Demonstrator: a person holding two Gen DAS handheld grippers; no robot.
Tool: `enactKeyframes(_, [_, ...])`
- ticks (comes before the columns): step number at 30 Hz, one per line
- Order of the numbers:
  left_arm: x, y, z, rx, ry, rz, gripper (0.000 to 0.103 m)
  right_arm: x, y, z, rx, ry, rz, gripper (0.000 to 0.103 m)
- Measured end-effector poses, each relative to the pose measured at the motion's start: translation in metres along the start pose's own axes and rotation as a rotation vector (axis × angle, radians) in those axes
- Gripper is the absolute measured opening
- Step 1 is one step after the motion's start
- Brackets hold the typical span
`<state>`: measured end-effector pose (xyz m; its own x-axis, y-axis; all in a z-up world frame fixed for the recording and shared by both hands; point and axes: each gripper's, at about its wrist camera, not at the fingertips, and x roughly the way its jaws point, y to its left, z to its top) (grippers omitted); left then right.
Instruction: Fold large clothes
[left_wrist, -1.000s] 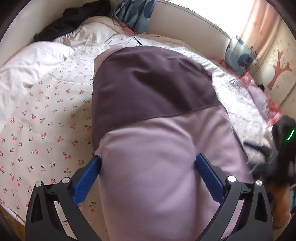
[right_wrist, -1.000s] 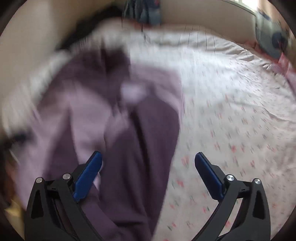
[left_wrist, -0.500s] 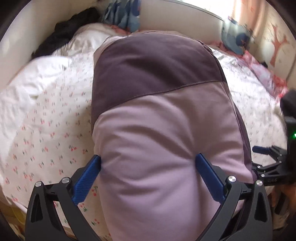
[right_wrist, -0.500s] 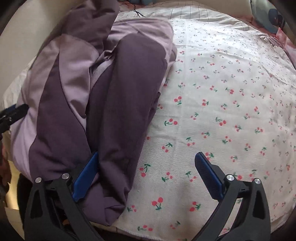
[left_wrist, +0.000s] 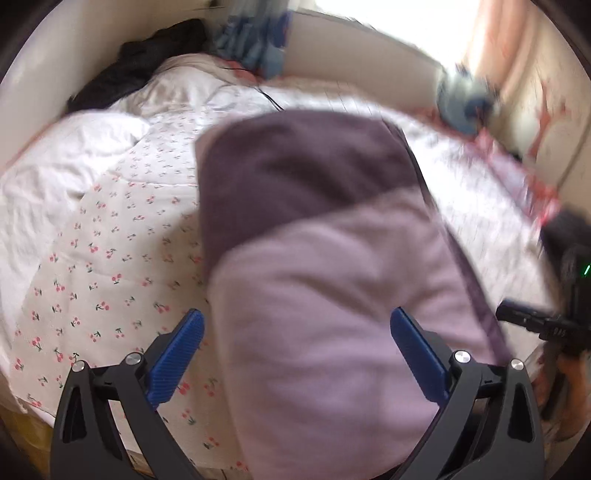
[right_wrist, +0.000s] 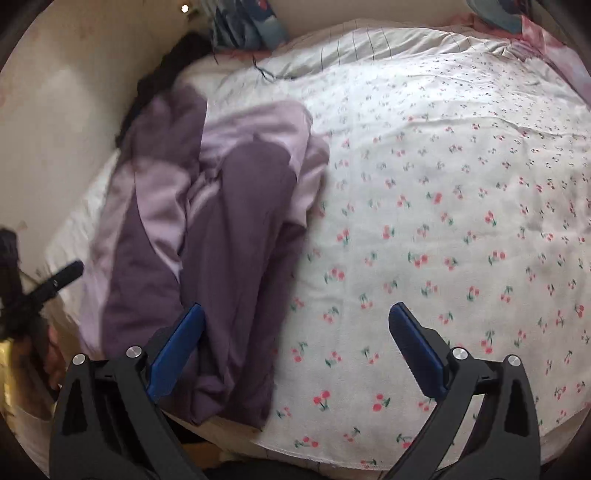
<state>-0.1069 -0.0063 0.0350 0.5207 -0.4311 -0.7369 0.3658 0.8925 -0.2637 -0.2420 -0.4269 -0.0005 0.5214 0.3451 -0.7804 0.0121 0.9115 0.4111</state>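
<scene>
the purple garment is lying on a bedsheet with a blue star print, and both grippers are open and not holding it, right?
Not quite: the bedsheet carries a red cherry print, not blue stars, as the right wrist view shows. The purple garment does lie on it, and the left gripper and right gripper are both open, holding nothing.

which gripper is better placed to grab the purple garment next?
Left, probably. Left gripper is open, straddling the purple garment. Right gripper is open mostly over the cherry-print sheet, garment by its left finger.
</scene>
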Motion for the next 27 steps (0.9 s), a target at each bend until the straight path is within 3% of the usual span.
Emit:
enactKeyframes(3, [0.01,0.039,0.02,-0.168,0.028,-0.097,0.097,0.009,-0.005,0.034,0.045,0.007,0.047,0.097])
enactKeyframes(7, [0.045,0.059,0.033,-0.221,0.097,-0.161,0.097,0.051,-0.02,0.055,0.117,0.076,0.105,0.097])
enactKeyframes(10, [0.073,0.065,0.032,-0.253,0.151,-0.255,0.097,0.079,-0.025,0.052,0.173,0.155,0.145,0.097])
enactKeyframes(12, [0.084,0.071,0.031,-0.282,0.163,-0.32,0.097,0.103,-0.028,0.043,0.24,0.218,0.268,0.097])
enactKeyframes(15, [0.086,0.078,0.031,-0.283,0.159,-0.385,0.097,0.108,-0.042,0.04,0.339,0.197,0.399,0.097])
enactKeyframes(17, [0.088,0.086,0.031,-0.285,0.162,-0.432,0.097,0.104,-0.042,0.045,0.327,0.154,0.388,0.097])
enactKeyframes(20, [0.095,0.098,0.033,-0.348,0.183,-0.473,0.097,0.114,-0.034,0.051,0.326,0.199,0.394,0.097])
enactKeyframes(22, [0.09,0.103,0.038,-0.357,0.139,-0.44,0.097,0.121,-0.035,0.055,0.343,0.21,0.425,0.097])
enactKeyframes(24, [0.086,0.115,0.041,-0.388,0.107,-0.385,0.097,0.114,-0.039,0.059,0.34,0.15,0.368,0.097])
enactKeyframes(25, [0.091,0.12,0.039,-0.403,0.127,-0.41,0.097,0.114,-0.042,0.06,0.351,0.132,0.361,0.097])
enactKeyframes(27, [0.107,0.126,0.033,-0.44,0.186,-0.487,0.097,0.126,-0.044,0.056,0.388,0.178,0.408,0.097])
